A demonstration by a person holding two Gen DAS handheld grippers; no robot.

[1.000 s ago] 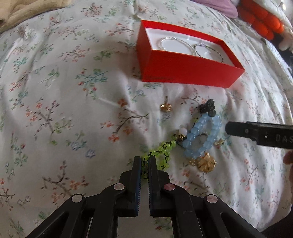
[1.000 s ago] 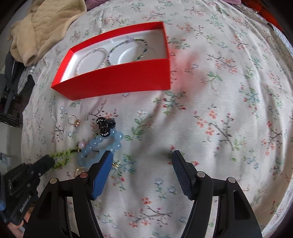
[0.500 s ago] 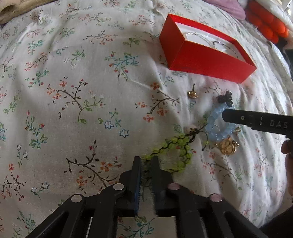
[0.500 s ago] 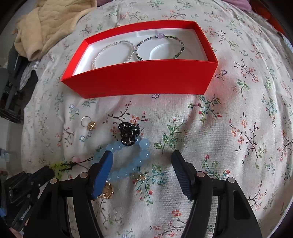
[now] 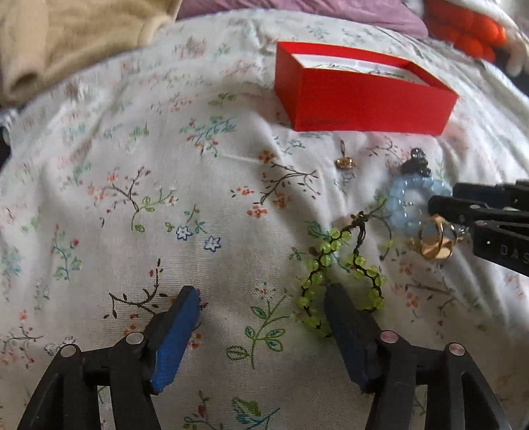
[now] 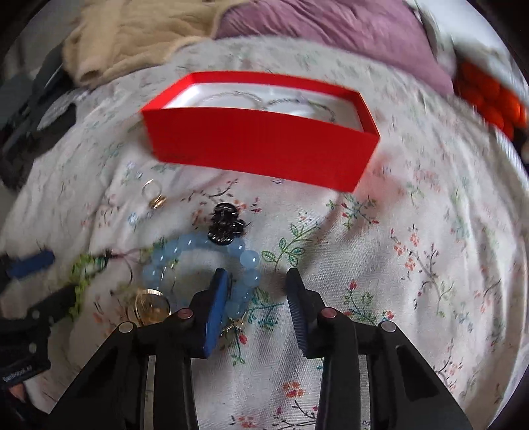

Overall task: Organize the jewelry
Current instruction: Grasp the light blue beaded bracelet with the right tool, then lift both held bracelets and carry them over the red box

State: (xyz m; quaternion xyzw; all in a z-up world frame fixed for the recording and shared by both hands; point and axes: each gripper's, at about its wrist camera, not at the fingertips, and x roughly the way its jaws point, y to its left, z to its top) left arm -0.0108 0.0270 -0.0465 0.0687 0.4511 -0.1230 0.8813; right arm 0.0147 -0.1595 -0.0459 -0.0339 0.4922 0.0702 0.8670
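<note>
My left gripper [image 5: 264, 307] is open and its jaws are still opening. A green bead bracelet [image 5: 340, 264] lies loose on the floral sheet, its near end by the inner side of the right finger. My right gripper [image 6: 256, 287] is low over a light-blue bead bracelet [image 6: 185, 254]. Its jaws are closing: the left finger [image 6: 216, 297] is inside the loop, beads lie between the jaws, and a gap remains at the right pad. A red box [image 6: 264, 142] holding two bracelets sits behind. A black clip [image 6: 224, 225] lies at the blue bracelet's far side.
A gold round piece [image 5: 436, 241] lies beside the blue bracelet [image 5: 403, 205], and a small gold ring [image 5: 345, 162] sits near the red box [image 5: 363, 99]. A beige blanket [image 6: 139, 36], a purple pillow [image 6: 330, 29] and an orange item [image 6: 489, 99] lie at the back.
My left gripper dragged the green bracelet away from the blue one, then opened and let it go. My right gripper moved over the blue bracelet and its jaws narrowed.
</note>
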